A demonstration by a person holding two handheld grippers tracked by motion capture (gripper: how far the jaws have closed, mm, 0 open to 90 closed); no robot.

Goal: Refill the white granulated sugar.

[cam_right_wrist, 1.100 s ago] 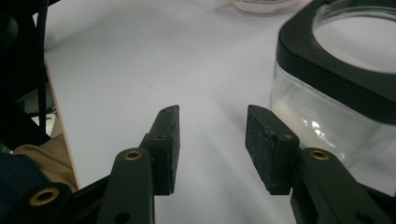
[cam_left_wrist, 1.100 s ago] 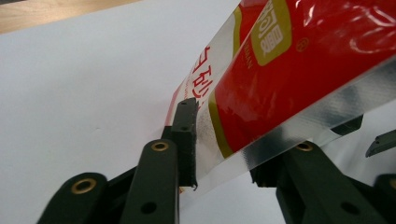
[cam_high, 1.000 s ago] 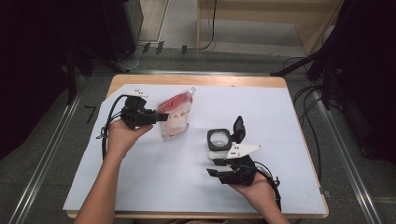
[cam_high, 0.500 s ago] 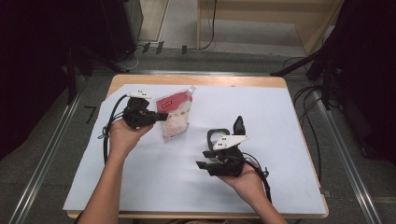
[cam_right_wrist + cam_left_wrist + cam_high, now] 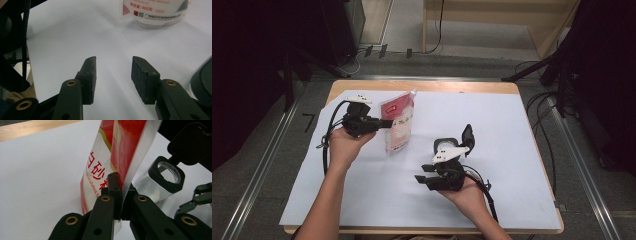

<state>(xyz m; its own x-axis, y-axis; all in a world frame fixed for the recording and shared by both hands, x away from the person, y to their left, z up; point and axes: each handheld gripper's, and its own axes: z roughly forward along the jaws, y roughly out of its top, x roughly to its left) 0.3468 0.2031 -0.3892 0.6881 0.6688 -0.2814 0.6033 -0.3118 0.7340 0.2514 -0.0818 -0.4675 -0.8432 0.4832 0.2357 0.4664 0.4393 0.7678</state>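
A red and white pouch (image 5: 397, 125) with red lettering stands tilted at the back left of the white sheet. My left gripper (image 5: 388, 123) reaches in from its left and is shut on the pouch's (image 5: 100, 170) silvery side seam, the pads (image 5: 113, 185) pressed together on it. A clear jar (image 5: 444, 146) with a black collar and its flip lid raised stands right of the pouch; the left gripper view has it (image 5: 165, 175) behind the pouch. My right gripper (image 5: 422, 179) lies in front of the jar, pointing left. It (image 5: 113, 62) is open, with bare sheet between the pads.
The white sheet (image 5: 512, 130) covers most of the wooden table (image 5: 462, 86). Cables trail from both grippers, one (image 5: 328, 140) looping off the table's left side. Dark stands and cables sit on the floor around the table.
My right gripper has slid left along the sheet, in front of the jar. The left hand and the pouch have stayed where they were.
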